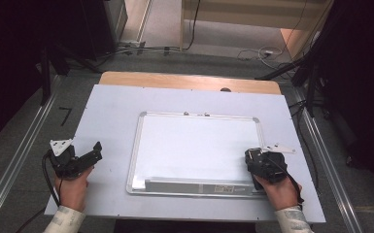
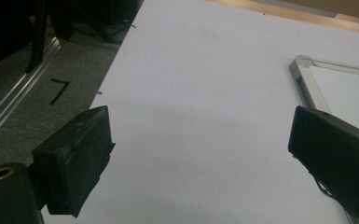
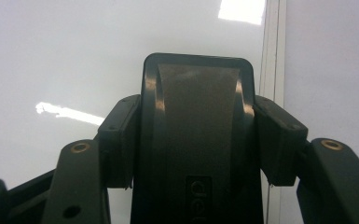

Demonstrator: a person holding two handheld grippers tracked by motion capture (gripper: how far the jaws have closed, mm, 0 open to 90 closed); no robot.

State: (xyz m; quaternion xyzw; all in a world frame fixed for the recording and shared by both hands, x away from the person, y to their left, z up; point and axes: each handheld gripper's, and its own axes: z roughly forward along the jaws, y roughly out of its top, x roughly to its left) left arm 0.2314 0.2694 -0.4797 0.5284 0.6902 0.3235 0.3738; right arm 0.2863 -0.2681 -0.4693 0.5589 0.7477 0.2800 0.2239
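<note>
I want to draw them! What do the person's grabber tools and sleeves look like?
Both are black and chunky. The left gripper has two blocky jaws, a grey three-cornered plate on top and a black cable trailing back. The right gripper has the same plate and cable. The sleeves are light with small dark print.

1. A pale sheet [image 1: 111, 126] covers most of the wooden table [image 1: 175, 80].
2. Left of the table, a black "7" mark [image 1: 65, 115] sits on grey floor beside a metal rail [image 1: 19, 160].
3. Beyond the table, cables [image 1: 252, 53] trail across the floor.
</note>
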